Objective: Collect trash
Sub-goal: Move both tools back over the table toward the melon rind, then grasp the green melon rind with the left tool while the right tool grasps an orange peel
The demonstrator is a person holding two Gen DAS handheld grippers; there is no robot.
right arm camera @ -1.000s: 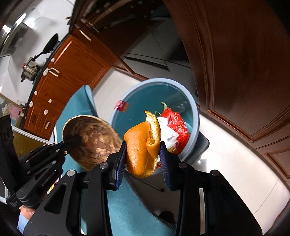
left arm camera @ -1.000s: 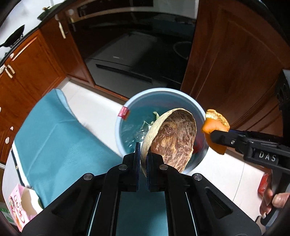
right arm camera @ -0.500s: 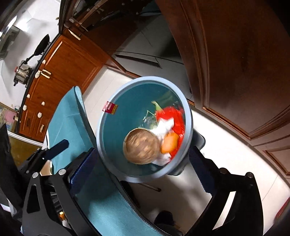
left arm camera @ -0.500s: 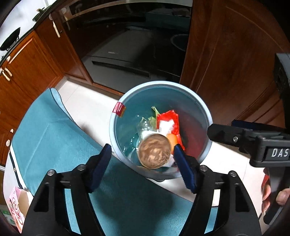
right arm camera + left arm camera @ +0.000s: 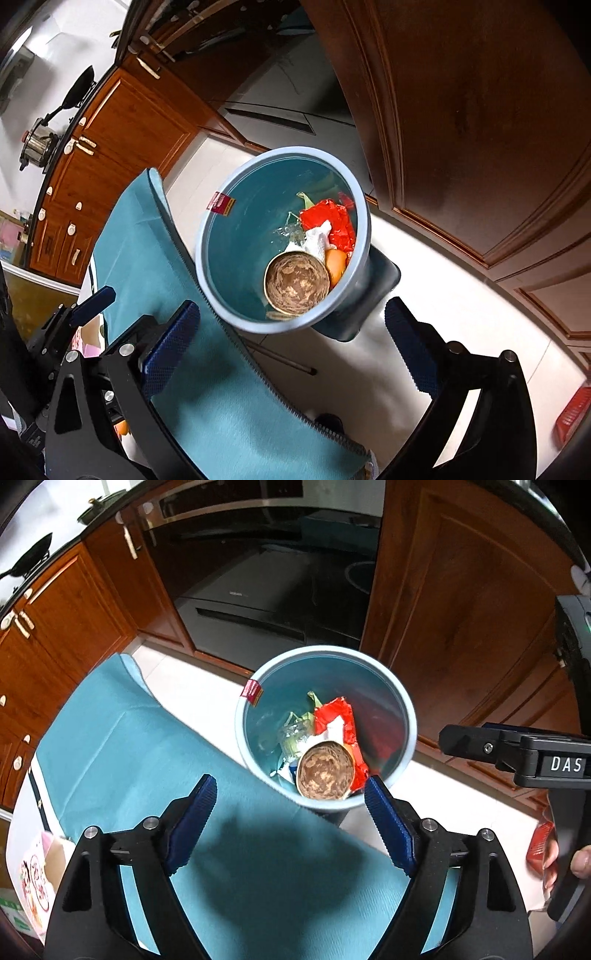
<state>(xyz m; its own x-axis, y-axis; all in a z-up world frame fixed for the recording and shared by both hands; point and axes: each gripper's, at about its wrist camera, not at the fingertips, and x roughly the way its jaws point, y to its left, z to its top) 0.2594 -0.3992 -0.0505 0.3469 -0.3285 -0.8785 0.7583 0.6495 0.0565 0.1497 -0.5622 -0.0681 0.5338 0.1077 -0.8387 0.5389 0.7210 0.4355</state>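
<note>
A light blue trash bin (image 5: pixel 406 709) (image 5: pixel 207 266) stands on the floor beside the teal-covered table. Inside lie a round brown paper bowl (image 5: pixel 325 774) (image 5: pixel 296 283), an orange peel (image 5: pixel 336 266), a red wrapper (image 5: pixel 338 716) (image 5: pixel 330 221), white tissue and clear plastic. My left gripper (image 5: pixel 291 823) hangs above the bin's near rim, its jaws still opening with nothing between them. My right gripper (image 5: pixel 291 343) is wide open over the bin and holds nothing. In the left wrist view the right gripper's finger (image 5: pixel 480 738) reaches in from the right.
The teal cloth (image 5: pixel 177 775) (image 5: pixel 229 398) covers the table edge next to the bin. Wooden cabinets (image 5: pixel 461 609) and a dark oven door (image 5: pixel 266 572) stand behind the bin. A pink box (image 5: pixel 33 871) sits at the table's left. A hand (image 5: pixel 576 860) grips the right handle.
Both grippers opened. The brown bowl fell from the left one and the orange peel from the right one into the bin. Both hands pulled back a little.
</note>
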